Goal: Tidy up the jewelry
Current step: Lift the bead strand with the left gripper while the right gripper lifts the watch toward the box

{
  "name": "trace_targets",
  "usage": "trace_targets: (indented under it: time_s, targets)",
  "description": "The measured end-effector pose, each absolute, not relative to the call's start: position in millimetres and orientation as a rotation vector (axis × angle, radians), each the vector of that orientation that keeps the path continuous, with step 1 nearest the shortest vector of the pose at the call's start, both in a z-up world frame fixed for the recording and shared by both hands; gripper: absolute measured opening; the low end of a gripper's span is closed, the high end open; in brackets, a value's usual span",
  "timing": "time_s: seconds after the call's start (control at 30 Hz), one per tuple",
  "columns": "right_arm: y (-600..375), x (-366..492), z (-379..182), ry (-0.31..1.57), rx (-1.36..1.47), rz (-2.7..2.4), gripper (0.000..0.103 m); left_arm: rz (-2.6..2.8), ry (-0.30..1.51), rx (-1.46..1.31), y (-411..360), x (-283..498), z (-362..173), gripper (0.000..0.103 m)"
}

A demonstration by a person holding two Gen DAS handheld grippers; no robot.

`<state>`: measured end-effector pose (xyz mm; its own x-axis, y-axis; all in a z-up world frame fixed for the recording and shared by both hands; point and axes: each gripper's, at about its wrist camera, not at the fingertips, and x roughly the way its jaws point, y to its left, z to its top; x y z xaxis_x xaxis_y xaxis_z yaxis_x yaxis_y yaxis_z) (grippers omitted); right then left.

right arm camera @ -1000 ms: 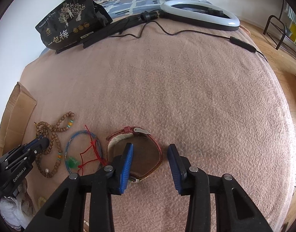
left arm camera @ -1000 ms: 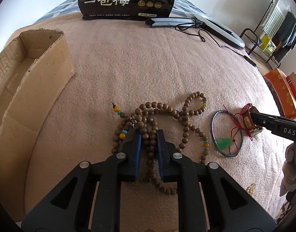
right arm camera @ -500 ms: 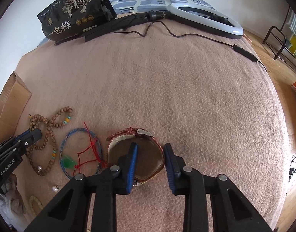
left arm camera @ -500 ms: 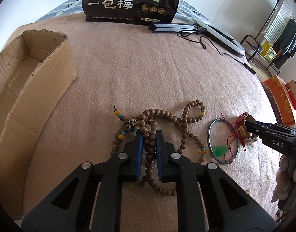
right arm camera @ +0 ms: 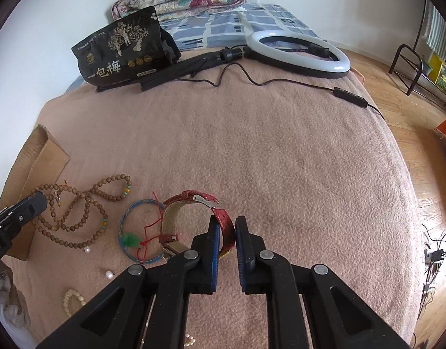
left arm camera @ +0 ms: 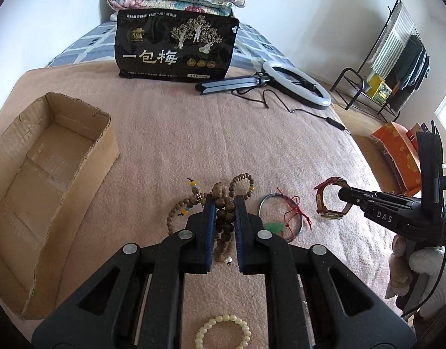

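My left gripper (left arm camera: 224, 203) is shut on a long brown wooden bead necklace (left arm camera: 223, 215) and holds part of it lifted off the pink blanket; the rest trails on the blanket (right arm camera: 77, 221). My right gripper (right arm camera: 225, 226) is shut on the strap of a red watch (right arm camera: 194, 221) and lifts it; the watch also shows in the left wrist view (left arm camera: 329, 199). A blue bangle with red cord and a green charm (right arm camera: 135, 238) lies between the two. An open cardboard box (left arm camera: 45, 180) stands to the left.
A cream bead bracelet (left arm camera: 223, 331) lies below my left gripper, and a loose pearl (right arm camera: 109, 275) near the bangle. A black snack bag (left arm camera: 176, 49), a ring light (right arm camera: 298, 52) with its cable and folded quilts sit at the far end. The blanket edge drops to a wooden floor at right.
Both grippers have closed and risen: the left lifted the bead necklace, the right closed on the watch strap and raised the watch off the blanket.
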<state>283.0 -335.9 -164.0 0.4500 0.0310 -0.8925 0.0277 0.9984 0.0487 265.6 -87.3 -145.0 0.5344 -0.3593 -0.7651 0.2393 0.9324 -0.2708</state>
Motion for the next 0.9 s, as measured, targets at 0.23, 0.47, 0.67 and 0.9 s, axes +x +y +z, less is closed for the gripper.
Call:
trace_targets:
  time_s: [0.23,0.47,0.67,0.9]
  targets:
    - [-327.3,265.5,-133.9,1.058,0.047,0.030,0.008,-0.368,0.885,-0.146,-76.1,247.6,-110.4,0.010]
    - [-315.7,247.6,-105.7,1.019,0.032,0.052,0.008,-0.368,0.837,-0.133,-61.8,227.1,-78.8,0.010]
    - [-303.6,234.9,-81.5,0.986,0.012,0.070,0.008,-0.368,0.773,-0.141,-43.4,207.0,-44.7,0.010]
    - [-284.3,227.2,-61.5,0.952,0.003,0.100,0.008,-0.353,0.702,-0.106,-16.5,182.0,-10.8,0.010]
